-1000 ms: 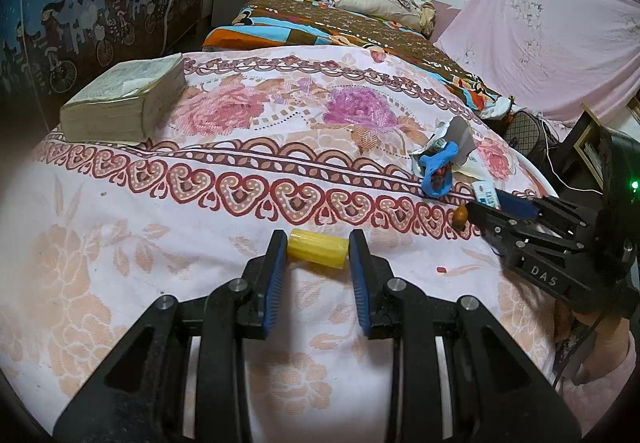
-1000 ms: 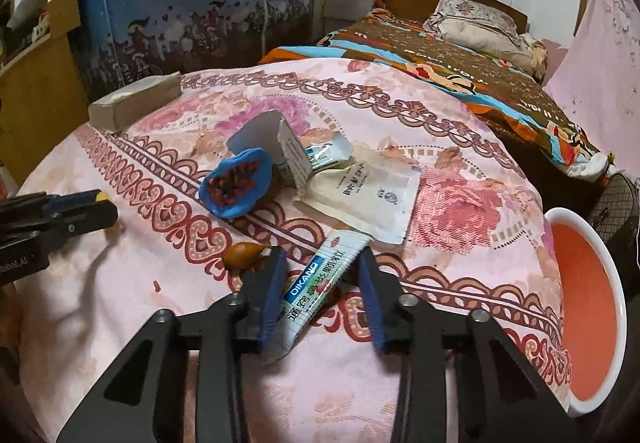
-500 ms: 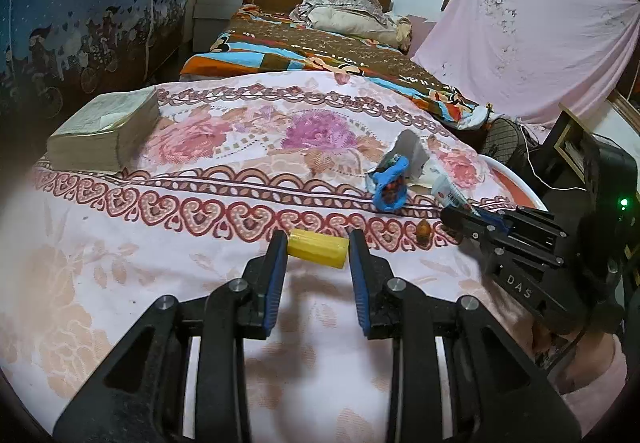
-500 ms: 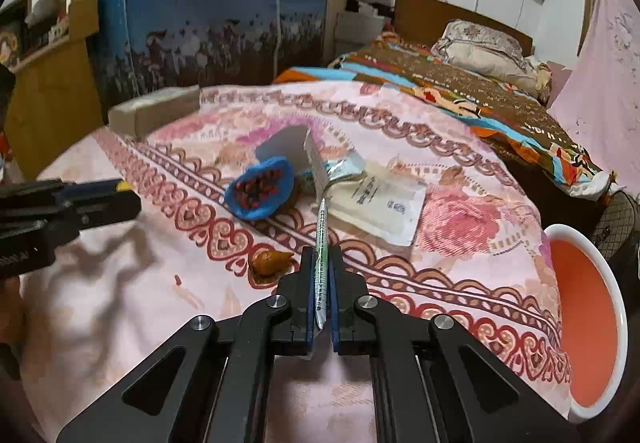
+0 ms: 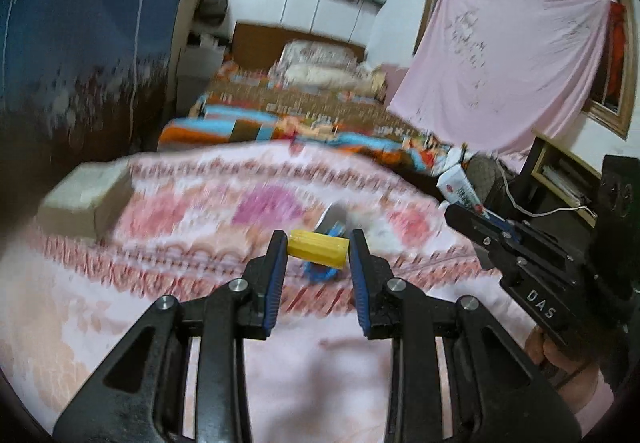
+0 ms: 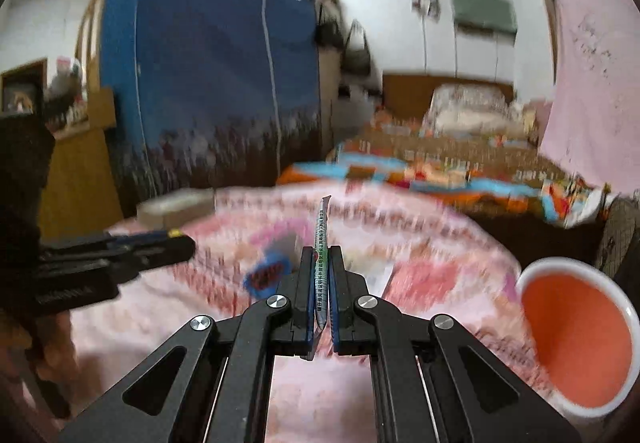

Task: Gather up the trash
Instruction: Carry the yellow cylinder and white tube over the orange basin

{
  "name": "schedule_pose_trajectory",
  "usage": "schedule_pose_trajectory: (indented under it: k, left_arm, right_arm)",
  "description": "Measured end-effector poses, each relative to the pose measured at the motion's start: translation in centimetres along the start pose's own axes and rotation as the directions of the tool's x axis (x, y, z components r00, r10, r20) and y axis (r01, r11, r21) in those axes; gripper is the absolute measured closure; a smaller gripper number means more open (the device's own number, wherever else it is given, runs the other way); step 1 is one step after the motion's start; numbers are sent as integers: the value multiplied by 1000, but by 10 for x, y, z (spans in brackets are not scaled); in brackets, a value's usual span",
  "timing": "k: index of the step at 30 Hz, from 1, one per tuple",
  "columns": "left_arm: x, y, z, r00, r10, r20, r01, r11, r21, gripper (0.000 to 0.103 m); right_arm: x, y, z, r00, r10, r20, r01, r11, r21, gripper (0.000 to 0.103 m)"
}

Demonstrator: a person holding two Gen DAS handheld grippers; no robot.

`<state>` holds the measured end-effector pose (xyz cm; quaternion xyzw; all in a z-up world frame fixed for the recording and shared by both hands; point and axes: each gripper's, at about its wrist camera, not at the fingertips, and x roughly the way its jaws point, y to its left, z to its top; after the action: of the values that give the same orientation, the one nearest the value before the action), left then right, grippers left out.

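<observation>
Left gripper (image 5: 318,249): the jaws stand partly apart and are clamped on a short yellow ribbed cylinder (image 5: 318,248). The cylinder lies crosswise between the blue pads (image 5: 275,283), one end against each pad. It is held above the floral bedspread (image 5: 120,303), clear of the cloth.

Right gripper (image 6: 320,285): the jaws are pressed together on a flat sachet wrapper (image 6: 321,243) with green and white print. The wrapper stands on edge between the pads; its upper end projects beyond the fingertips and its lower corner hangs below the jaws. The jaws closed on it within the last second and have not changed since. In the left wrist view the same gripper (image 5: 466,211) enters from the right, and the white end of the wrapper (image 5: 456,187) sticks up from its tip. A hand (image 5: 560,363) grips its handle.

Items on the bedspread, relative to the yellow cylinder in the left wrist view:
- A blue crumpled wrapper (image 5: 320,273) lies just behind and below it, partly hidden.
- A grey-white scrap (image 5: 334,215) lies just beyond it; blur prevents closer identification.
- A thick book (image 5: 86,199) lies well to the left, near the bedspread's far edge.

A white-rimmed bin with a red interior (image 6: 576,343) stands beside the bedspread, right of the right gripper. Both views are motion-blurred.
</observation>
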<state>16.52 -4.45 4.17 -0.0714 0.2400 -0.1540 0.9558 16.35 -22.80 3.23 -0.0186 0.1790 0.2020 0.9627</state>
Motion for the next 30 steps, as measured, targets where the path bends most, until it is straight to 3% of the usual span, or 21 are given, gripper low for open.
schedule_pose_trajectory:
  k: [2,6,10,15,24,30]
  left_arm:
    - [-3,-11,7,999,-15,48,14,1000,21,88]
    - [-6,-34,22,990,-55,126,47,997,69,88]
    - [-5,-61,36,975,-110,193,84,987,134,88]
    - [7,-97,47,955,-188,229,136,965,224,88]
    - [53,-154,49,941,-322,100,278,910,309,88]
    - [77,-182,45,941,-339,6,319,893,318,88]
  right_arm:
    - [-18,-5,13,992,-26,122,29,999,-22,99]
    - [-33,-16,24,974,-70,214,78,997,-27,99]
    - [-53,-37,29,934,-146,325,154,988,0,99]
    - [-71,-68,25,886,-258,384,253,965,66,99]
    - [-89,-122,8,828,-430,361,397,903,166,99]
    - [-87,-153,-7,824,-492,282,432,867,250,99]
